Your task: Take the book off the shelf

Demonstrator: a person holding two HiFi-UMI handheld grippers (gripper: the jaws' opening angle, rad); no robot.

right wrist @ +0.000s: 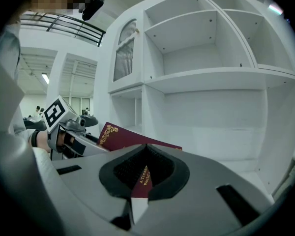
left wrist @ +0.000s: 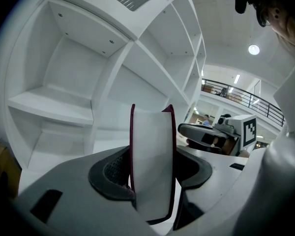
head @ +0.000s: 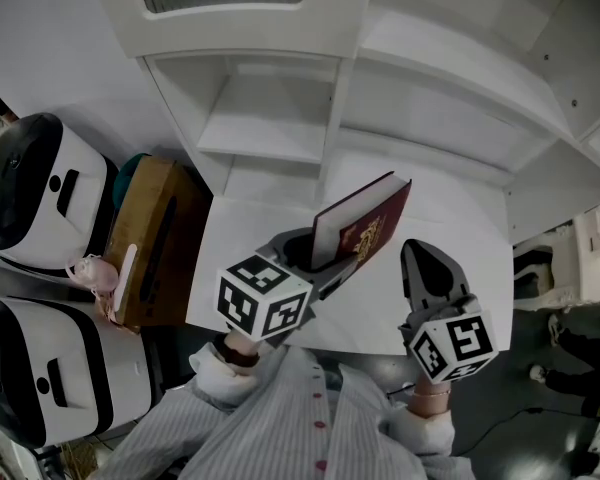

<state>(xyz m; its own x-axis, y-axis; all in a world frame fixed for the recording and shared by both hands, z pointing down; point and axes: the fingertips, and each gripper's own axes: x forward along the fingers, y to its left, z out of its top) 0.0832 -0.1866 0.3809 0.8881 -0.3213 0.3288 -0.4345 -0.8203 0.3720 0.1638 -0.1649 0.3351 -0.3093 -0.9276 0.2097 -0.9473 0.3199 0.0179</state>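
Note:
A maroon book (head: 365,226) with gold print stands tilted over the white tabletop (head: 460,218), in front of the white shelf unit (head: 270,98). My left gripper (head: 315,258) is shut on its lower end. In the left gripper view the book's white page edge (left wrist: 152,166) sits clamped between the two dark pads. My right gripper (head: 418,258) hangs just right of the book with its jaws together and nothing in them. In the right gripper view the book (right wrist: 123,137) lies beyond the shut jaws, its spine showing through the gap.
The shelf compartments (right wrist: 206,58) in view hold nothing. Left of the table stand a brown box (head: 150,238) and two white-and-black appliances (head: 40,188). The table's right edge (head: 508,258) drops off to the floor.

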